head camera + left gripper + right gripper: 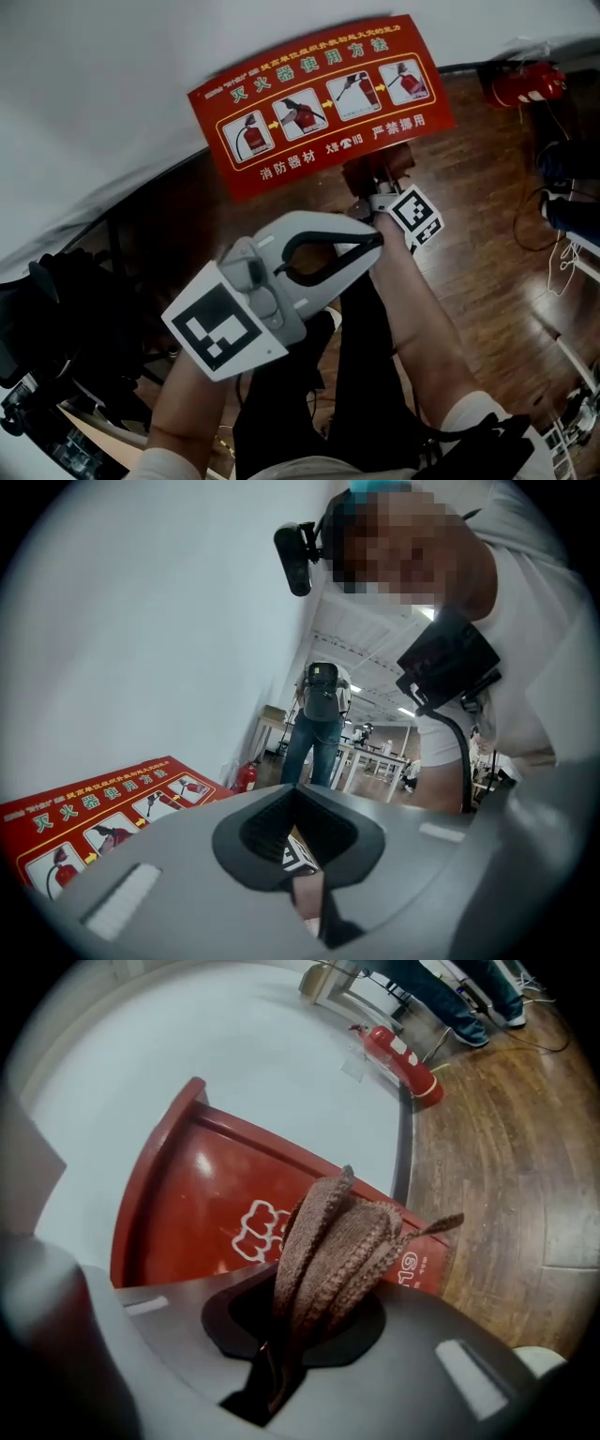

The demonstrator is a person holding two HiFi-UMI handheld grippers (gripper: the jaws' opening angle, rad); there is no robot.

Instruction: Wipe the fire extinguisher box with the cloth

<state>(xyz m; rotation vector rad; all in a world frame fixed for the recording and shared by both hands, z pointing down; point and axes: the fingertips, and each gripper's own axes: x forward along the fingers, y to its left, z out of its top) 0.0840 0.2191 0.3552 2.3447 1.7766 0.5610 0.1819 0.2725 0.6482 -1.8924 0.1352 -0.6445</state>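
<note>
cloth [333, 1241] x1 clamped in r gripper [286, 1340] | l gripper [373, 244] clenched, empty | red box [192, 1194] x1

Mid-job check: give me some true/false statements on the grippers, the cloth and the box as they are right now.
1. The right gripper is shut on the brown cloth. True.
2. The left gripper grips a cloth too. False: its jaws are together on nothing.
3. The fire extinguisher box stands against the white wall. True.
4. The cloth lies spread flat on the box. False: it is bunched in the right gripper.
5. No extinguisher shows outside the box. False: a red extinguisher is on the wood floor.
</note>
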